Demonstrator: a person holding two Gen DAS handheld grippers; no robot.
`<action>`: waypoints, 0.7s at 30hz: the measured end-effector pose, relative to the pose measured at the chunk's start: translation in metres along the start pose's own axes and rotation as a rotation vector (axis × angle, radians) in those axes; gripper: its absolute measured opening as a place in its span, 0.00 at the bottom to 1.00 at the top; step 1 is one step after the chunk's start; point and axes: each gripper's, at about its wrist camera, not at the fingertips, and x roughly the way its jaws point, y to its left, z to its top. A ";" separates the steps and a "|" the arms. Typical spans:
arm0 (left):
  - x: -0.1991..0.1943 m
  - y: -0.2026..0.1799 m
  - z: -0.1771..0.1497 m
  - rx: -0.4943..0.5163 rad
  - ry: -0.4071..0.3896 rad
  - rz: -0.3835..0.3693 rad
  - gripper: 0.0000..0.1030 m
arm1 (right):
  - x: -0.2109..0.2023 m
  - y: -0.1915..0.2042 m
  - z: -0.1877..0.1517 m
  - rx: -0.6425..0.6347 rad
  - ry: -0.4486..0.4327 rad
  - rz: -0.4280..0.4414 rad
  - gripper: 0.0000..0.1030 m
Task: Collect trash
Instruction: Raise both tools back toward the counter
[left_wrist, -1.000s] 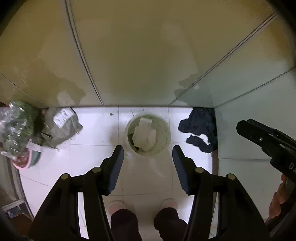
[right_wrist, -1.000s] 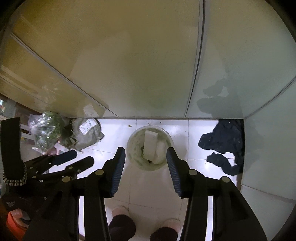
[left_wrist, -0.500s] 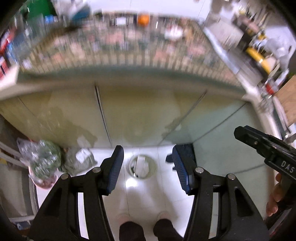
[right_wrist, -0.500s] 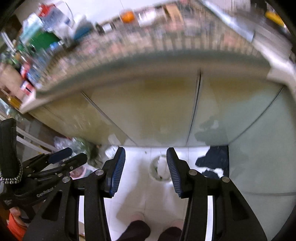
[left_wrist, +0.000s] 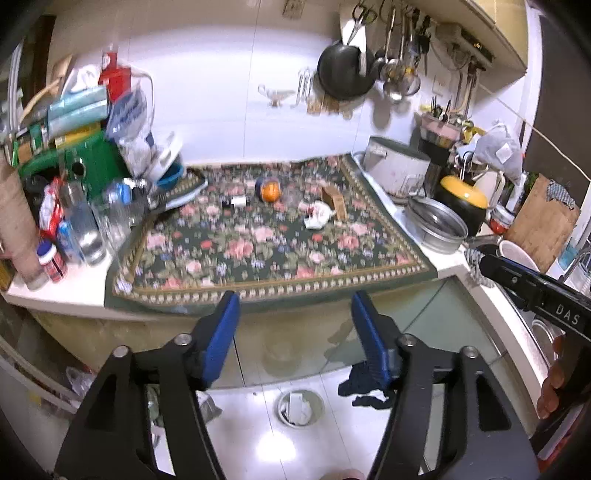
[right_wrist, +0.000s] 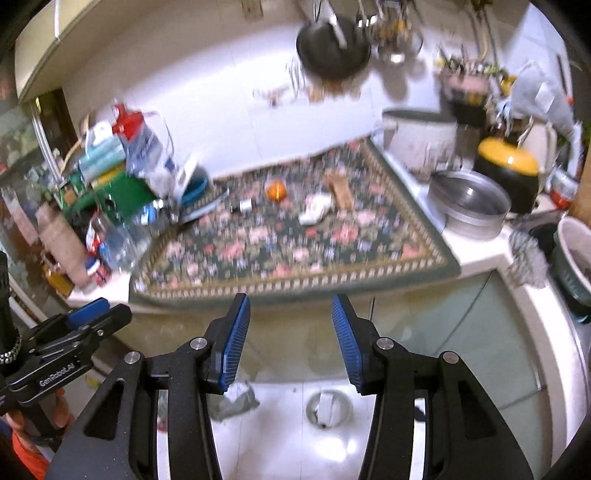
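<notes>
Crumpled wrapper (left_wrist: 318, 217): white with red marks, lying on the floral cloth (left_wrist: 258, 254) toward the far right of the desk (left_wrist: 55, 299); judged light, soft and easily crushed. Recommended hold: pinch across the raised crumple, not the flat edge.
Cardboard piece (left_wrist: 335, 200): brown, standing tilted, touching or just beside the wrapper; judged stiff and light. Recommended hold: across its thin faces.
Small bottle (left_wrist: 235, 201): lying on its side left of the wrapper; judged rigid, smooth and liable to roll. Recommended hold: across the body at mid-length.
Orange item (left_wrist: 270, 189): round, between the bottle and the cardboard; whether it is trash cannot be told.
Trash bin (left_wrist: 300, 408): round, on the white tile floor in front of the cabinet doors, paper already inside; well apart from the desk items.
Left tool (left_wrist: 294, 322): spread, its jaws having just been opening, nothing between the pads (left_wrist: 221, 338); hovers off the desk's near edge.
Right tool (right_wrist: 291, 334): partly spread, nothing between the pads (right_wrist: 235, 341); also off the near edge, beside the left tool.
Hazard: clutter of bottles (left_wrist: 88, 225) on the left of the desk; approach from the front.
</notes>
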 end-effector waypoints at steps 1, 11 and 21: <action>-0.003 0.000 0.005 0.001 -0.006 -0.002 0.70 | -0.005 0.001 0.004 0.000 -0.015 -0.001 0.42; 0.035 -0.018 0.048 0.014 -0.055 0.029 0.81 | 0.001 -0.021 0.040 -0.003 -0.083 -0.010 0.46; 0.143 -0.052 0.117 -0.080 -0.007 0.071 0.82 | 0.065 -0.081 0.104 -0.059 -0.035 0.047 0.46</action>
